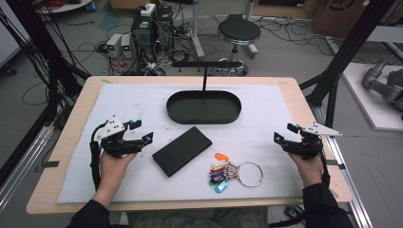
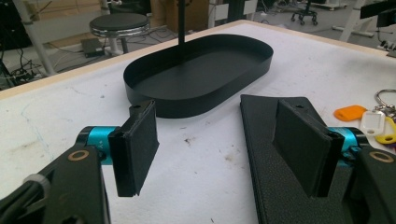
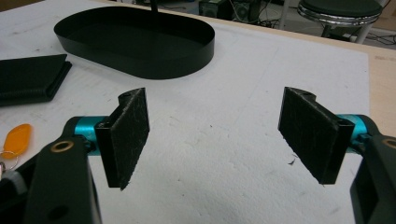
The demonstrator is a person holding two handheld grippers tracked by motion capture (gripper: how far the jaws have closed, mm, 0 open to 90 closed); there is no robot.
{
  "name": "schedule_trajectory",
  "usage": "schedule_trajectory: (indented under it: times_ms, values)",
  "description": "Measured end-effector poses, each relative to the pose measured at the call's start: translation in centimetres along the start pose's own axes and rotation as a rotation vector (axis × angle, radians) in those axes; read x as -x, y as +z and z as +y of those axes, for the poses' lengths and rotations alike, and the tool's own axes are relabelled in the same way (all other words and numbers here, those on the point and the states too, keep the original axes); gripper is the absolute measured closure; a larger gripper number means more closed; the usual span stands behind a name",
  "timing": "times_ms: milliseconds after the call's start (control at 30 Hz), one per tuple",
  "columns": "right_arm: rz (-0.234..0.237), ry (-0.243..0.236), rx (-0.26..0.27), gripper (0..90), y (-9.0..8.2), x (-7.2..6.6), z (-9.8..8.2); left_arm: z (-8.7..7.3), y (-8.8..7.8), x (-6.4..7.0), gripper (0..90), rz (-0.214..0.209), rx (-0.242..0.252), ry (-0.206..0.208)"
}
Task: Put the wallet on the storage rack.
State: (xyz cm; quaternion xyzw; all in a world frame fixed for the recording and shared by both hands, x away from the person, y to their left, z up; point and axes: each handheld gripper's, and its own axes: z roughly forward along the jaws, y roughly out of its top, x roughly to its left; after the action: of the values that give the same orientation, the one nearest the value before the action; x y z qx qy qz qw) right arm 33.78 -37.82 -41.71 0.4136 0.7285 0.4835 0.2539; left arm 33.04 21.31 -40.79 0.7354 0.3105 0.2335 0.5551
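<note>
White matting (image 1: pixel 142 102) covers the wooden table (image 1: pixel 62 156) amid floor cables (image 1: pixel 95 47); both tongs gape, empty.

The left gripper (image 1: pixel 140 131) is hovering with its jaws wide apart – a flat black case (image 1: pixel 182 150) is lying just beside it. The right gripper (image 1: pixel 284 132) is hovering wide too – a key ring (image 1: pixel 236 173) is lying near it.
</note>
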Motion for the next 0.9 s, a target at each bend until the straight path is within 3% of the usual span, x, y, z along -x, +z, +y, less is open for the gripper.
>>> schedule_trajectory:
  times_ms: [200, 400, 600, 900]
  values:
    - [-0.003, 0.006, -0.009, 25.1, 0.3, 0.3, -0.1, 0.2, 0.4, 0.6, 30.8, 0.004, 0.001, 0.039]
    - [-0.007, 0.0, -0.007, 25.1, 0.3, 0.3, -0.1, 0.5, 0.8, 1.8, 30.3, -0.033, 0.002, 0.055]
    - [-0.014, 0.003, -0.005, 25.1, 0.2, 0.2, -0.1, 1.5, 1.0, 3.1, 29.4, -0.032, -0.021, 0.117]
    - [-0.021, -0.002, -0.004, 25.1, 0.2, 0.2, 0.0, 0.9, 0.0, 5.0, 29.4, -0.06, -0.032, 0.125]
